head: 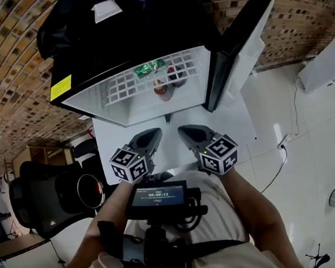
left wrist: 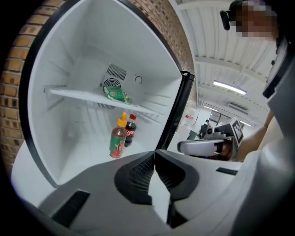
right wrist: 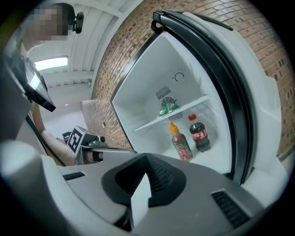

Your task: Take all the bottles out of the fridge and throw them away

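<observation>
The black mini fridge (head: 82, 44) stands open in front of me. On its white floor a red sauce bottle (left wrist: 118, 138) with a yellow cap stands beside a small cola bottle (left wrist: 130, 131); the same sauce bottle (right wrist: 180, 144) and cola bottle (right wrist: 199, 133) show in the right gripper view. Both bottles are upright and close together. My left gripper (head: 155, 132) and right gripper (head: 183, 129) hover side by side outside the fridge, pointing at the opening. The left gripper (left wrist: 154, 153) is shut with nothing in it, and so is the right gripper (right wrist: 146, 157).
A green packet (left wrist: 115, 94) lies on the wire shelf (head: 173, 71) above the bottles. The fridge door (head: 242, 52) hangs open at the right. A black office chair (head: 44, 201) stands to my left. Brick wall lies behind the fridge.
</observation>
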